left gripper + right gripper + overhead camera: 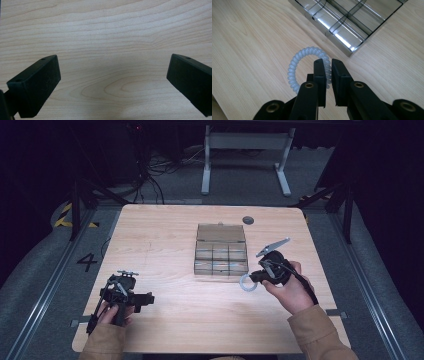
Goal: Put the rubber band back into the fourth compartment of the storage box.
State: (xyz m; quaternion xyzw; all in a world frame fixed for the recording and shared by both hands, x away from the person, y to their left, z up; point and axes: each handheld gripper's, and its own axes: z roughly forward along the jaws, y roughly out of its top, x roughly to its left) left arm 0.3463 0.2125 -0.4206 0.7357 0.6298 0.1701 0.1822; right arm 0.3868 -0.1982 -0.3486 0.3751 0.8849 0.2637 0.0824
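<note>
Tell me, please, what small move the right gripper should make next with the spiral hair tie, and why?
Probably carry it up and over the clear divided box. The right gripper is shut on the pale blue spiral hair tie, and the box's compartments look empty just beyond it. The left gripper is open over bare table, so it seems uninvolved.

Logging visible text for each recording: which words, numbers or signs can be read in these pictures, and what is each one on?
"4": a dark numeral on the grey floor, left of the wooden table in the high view.
Yellow and black hazard stripes, a sign without words, on the floor farther back on that side.
No text can be read on the clear divided box, the coiled ring or either tool.
</note>
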